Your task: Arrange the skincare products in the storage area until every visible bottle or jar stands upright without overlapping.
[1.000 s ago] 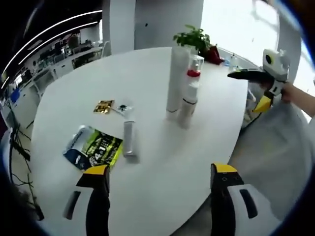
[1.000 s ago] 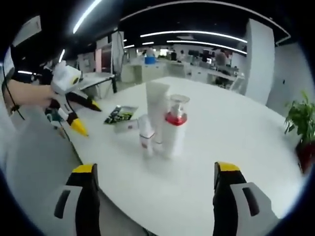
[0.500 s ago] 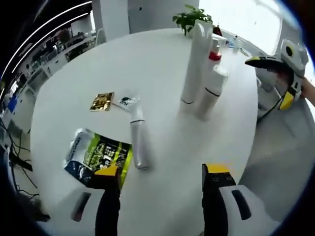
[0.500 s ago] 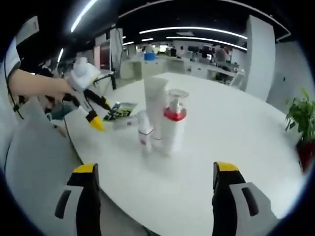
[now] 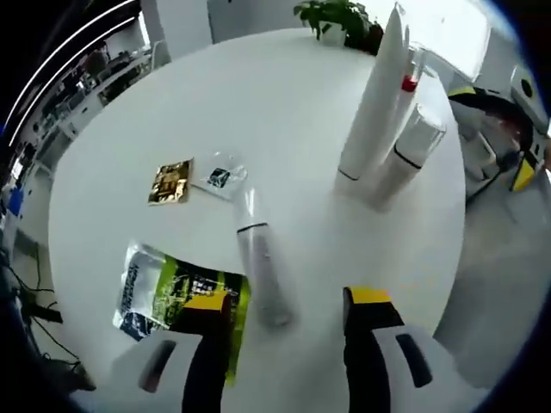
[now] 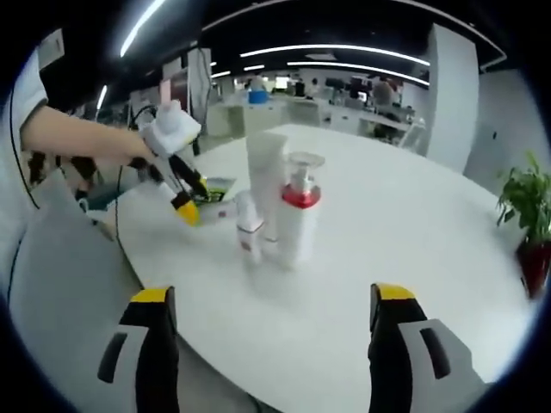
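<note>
White round table [image 5: 129, 112] under office strip lights. Left gripper [image 5: 280, 318] open at bottom centre of the left gripper view, yellow-tipped jaws straddling the lower end of a small lying tube [image 5: 260, 267]. Green sachet [image 5: 172, 292] lower left, gold packet [image 5: 170, 181] and clear packet [image 5: 219, 175] above. Tall white tube [image 5: 374, 95], pump bottle [image 5: 411, 73] and short bottle [image 5: 406, 155] upright, clustered upper right. Right gripper [image 6: 267, 314] open at the bottom of the right gripper view, apart from the cluster. Potted plant [image 6: 527, 206] at right edge.

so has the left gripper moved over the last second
Yes. In the right gripper view, the left gripper has come in over the table's edge toward the upright bottles.
</note>
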A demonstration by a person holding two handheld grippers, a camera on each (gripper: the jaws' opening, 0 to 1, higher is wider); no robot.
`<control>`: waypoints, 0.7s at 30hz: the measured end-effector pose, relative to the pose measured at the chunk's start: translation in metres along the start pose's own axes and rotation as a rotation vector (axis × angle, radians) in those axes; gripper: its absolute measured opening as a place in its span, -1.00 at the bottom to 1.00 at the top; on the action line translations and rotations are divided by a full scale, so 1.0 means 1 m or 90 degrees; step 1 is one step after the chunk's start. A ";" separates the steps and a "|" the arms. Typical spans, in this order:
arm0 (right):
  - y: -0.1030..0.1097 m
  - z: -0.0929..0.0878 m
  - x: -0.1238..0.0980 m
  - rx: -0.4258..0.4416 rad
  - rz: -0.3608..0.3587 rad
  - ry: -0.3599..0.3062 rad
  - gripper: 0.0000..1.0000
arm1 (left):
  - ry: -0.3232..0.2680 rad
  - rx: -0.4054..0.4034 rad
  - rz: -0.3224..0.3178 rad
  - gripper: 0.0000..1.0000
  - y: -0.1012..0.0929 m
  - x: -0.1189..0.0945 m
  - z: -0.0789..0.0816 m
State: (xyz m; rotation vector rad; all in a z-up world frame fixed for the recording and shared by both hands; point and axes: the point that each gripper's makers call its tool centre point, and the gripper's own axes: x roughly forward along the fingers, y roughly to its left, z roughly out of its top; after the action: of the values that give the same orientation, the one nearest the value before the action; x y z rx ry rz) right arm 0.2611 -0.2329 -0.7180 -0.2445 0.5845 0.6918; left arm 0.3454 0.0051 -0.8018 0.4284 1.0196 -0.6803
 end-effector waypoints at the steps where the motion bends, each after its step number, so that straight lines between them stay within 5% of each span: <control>1: 0.000 0.000 0.000 0.001 -0.001 -0.001 0.84 | 0.001 0.002 0.000 0.03 0.001 0.001 0.003; 11: -0.002 -0.002 0.000 0.006 -0.006 0.005 0.83 | 0.030 0.036 -0.014 -0.06 0.014 0.020 0.019; 21: -0.004 -0.004 0.001 0.011 -0.009 0.009 0.83 | 0.070 0.032 -0.016 -0.19 0.012 0.029 0.008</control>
State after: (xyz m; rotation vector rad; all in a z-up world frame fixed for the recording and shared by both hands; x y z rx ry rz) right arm 0.2623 -0.2370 -0.7215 -0.2372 0.6015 0.6719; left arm 0.3684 -0.0004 -0.8233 0.5019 1.1157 -0.7119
